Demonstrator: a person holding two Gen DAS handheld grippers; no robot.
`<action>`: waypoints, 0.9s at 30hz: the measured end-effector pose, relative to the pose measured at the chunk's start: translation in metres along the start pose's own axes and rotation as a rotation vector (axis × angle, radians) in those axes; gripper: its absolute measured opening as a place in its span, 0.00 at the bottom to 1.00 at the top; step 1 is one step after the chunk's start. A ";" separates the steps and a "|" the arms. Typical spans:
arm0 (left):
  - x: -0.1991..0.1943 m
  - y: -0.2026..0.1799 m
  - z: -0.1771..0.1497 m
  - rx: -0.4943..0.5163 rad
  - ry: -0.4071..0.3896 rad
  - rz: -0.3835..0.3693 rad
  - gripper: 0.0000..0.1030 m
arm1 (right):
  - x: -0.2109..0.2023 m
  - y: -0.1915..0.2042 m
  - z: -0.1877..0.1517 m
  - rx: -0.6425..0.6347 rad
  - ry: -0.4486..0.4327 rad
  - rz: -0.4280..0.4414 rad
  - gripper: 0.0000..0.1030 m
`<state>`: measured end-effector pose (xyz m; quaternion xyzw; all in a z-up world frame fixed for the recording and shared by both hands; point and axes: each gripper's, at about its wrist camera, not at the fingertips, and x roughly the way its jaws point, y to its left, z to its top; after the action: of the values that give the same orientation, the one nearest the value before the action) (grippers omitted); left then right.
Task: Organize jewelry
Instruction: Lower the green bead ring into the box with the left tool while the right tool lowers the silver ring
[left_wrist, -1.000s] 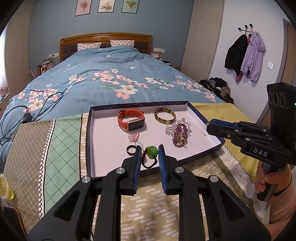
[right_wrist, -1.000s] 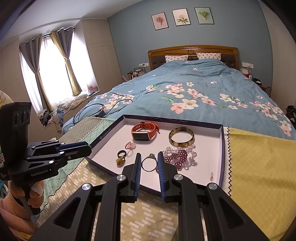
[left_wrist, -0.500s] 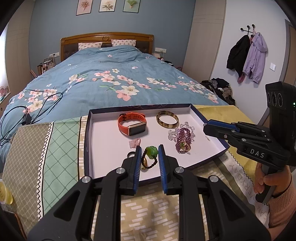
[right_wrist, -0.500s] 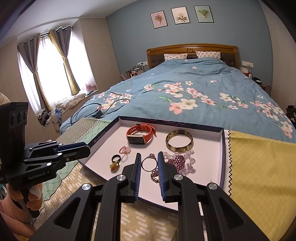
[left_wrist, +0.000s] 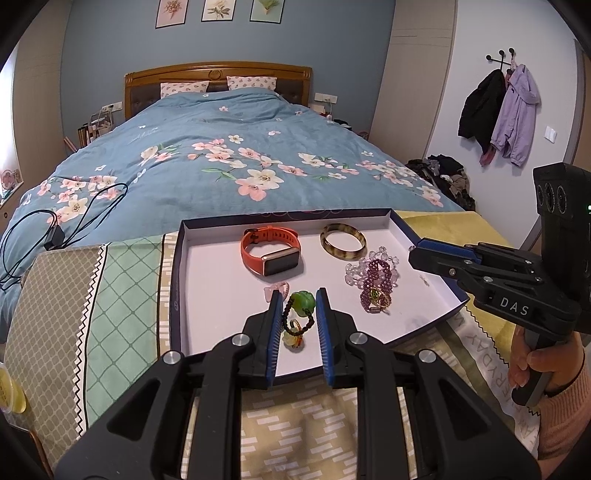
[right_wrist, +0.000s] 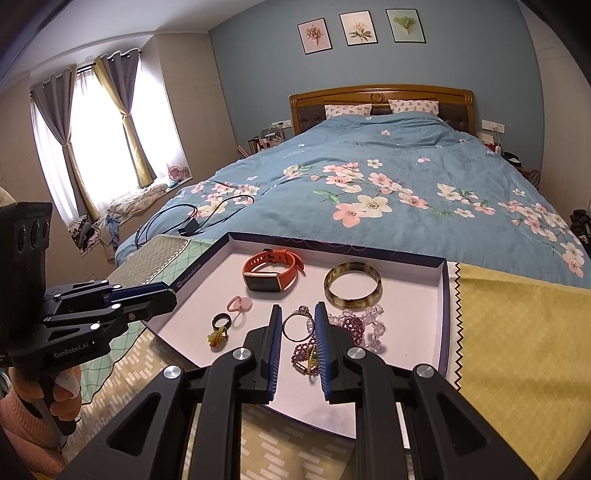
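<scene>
A shallow navy tray (left_wrist: 176, 280) with a white floor lies on the cloth at the bed's foot and holds the jewelry. My left gripper (left_wrist: 297, 299) is shut on a dark bead bracelet with a green bead (left_wrist: 302, 301), held just above the tray's near part. My right gripper (right_wrist: 298, 314) is shut on a silver ring with a stone (right_wrist: 295, 325), above the purple and clear bead bracelets (right_wrist: 354, 326). An orange watch (right_wrist: 271, 271), a horn bangle (right_wrist: 352, 284), a pink ring (right_wrist: 240, 304), a black ring (right_wrist: 221, 321) and a yellow piece (right_wrist: 218, 336) lie in the tray.
The tray (right_wrist: 445, 295) rests on a patterned green and yellow cloth (left_wrist: 110, 295). Behind it spreads the blue floral bed (left_wrist: 221, 158) with black cables (left_wrist: 55, 221) at the left. Coats (left_wrist: 498, 110) hang on the right wall.
Both grippers have moved forward over the tray with their pieces still held. In the left wrist view the yellow piece now shows under the held bracelet.
</scene>
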<state>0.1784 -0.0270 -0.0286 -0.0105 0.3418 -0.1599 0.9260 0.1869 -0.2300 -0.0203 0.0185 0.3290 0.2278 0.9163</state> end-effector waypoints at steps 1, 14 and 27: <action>-0.001 0.000 0.000 0.001 -0.001 0.001 0.18 | 0.001 -0.001 0.000 0.001 0.000 -0.001 0.15; 0.009 0.005 0.003 -0.011 0.007 0.006 0.18 | 0.003 -0.005 0.002 0.010 -0.001 -0.010 0.15; 0.011 0.006 0.004 -0.011 0.011 0.012 0.18 | 0.010 -0.009 0.005 0.023 0.010 -0.019 0.15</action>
<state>0.1905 -0.0253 -0.0331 -0.0125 0.3477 -0.1527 0.9250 0.1999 -0.2329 -0.0239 0.0248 0.3365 0.2153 0.9164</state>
